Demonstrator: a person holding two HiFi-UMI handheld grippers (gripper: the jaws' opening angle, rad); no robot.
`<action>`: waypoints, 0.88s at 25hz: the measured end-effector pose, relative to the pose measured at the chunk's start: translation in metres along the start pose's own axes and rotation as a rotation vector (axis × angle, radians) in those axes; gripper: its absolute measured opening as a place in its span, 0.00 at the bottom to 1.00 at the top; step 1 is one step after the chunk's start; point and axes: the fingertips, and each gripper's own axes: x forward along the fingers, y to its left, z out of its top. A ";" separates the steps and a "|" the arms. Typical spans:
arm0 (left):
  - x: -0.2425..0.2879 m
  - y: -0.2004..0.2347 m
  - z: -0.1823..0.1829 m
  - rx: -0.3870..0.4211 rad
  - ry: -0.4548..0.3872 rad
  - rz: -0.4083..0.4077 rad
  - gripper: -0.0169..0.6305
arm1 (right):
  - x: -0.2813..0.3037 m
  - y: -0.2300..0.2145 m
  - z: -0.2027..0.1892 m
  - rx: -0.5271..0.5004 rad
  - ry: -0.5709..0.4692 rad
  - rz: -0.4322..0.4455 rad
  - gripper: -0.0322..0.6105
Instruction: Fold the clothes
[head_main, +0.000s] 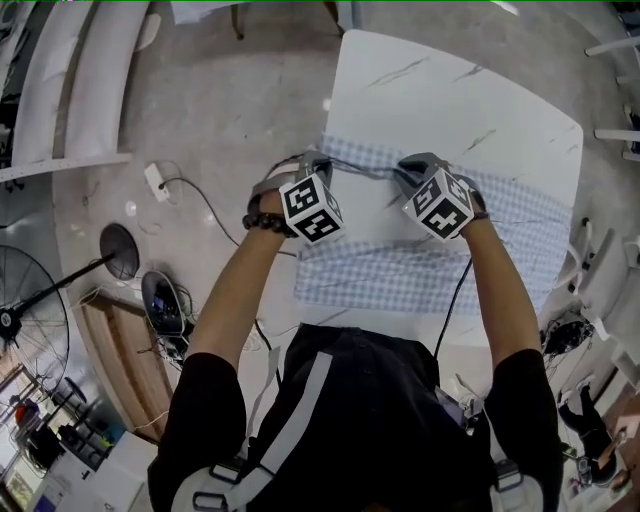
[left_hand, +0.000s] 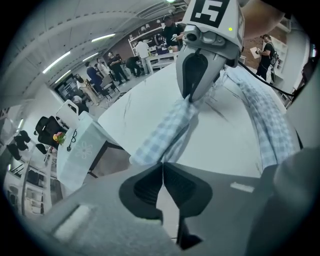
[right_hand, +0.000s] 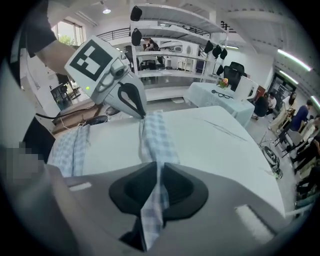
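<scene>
A blue-and-white checked cloth lies spread on the white table in the head view. Both grippers hold its far edge, pulled into a taut band between them. My left gripper is shut on the cloth at the band's left end. In the left gripper view the cloth runs straight into its closed jaws. My right gripper is shut on the cloth at the band's right end. In the right gripper view a strip of the cloth passes between its pads and hangs below them.
The table's left edge lies close to my left gripper. On the floor at the left are a cable, a fan and a round stand base. Another covered table and several people stand farther off.
</scene>
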 end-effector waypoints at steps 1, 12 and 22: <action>-0.002 -0.001 0.000 0.004 0.000 0.002 0.05 | -0.001 -0.003 0.001 -0.004 -0.006 -0.013 0.12; -0.049 -0.015 -0.034 0.124 0.001 0.103 0.05 | -0.018 -0.037 0.033 -0.004 -0.065 -0.118 0.07; -0.082 -0.036 -0.076 0.101 0.021 0.161 0.05 | 0.003 -0.043 0.047 -0.058 -0.051 -0.128 0.08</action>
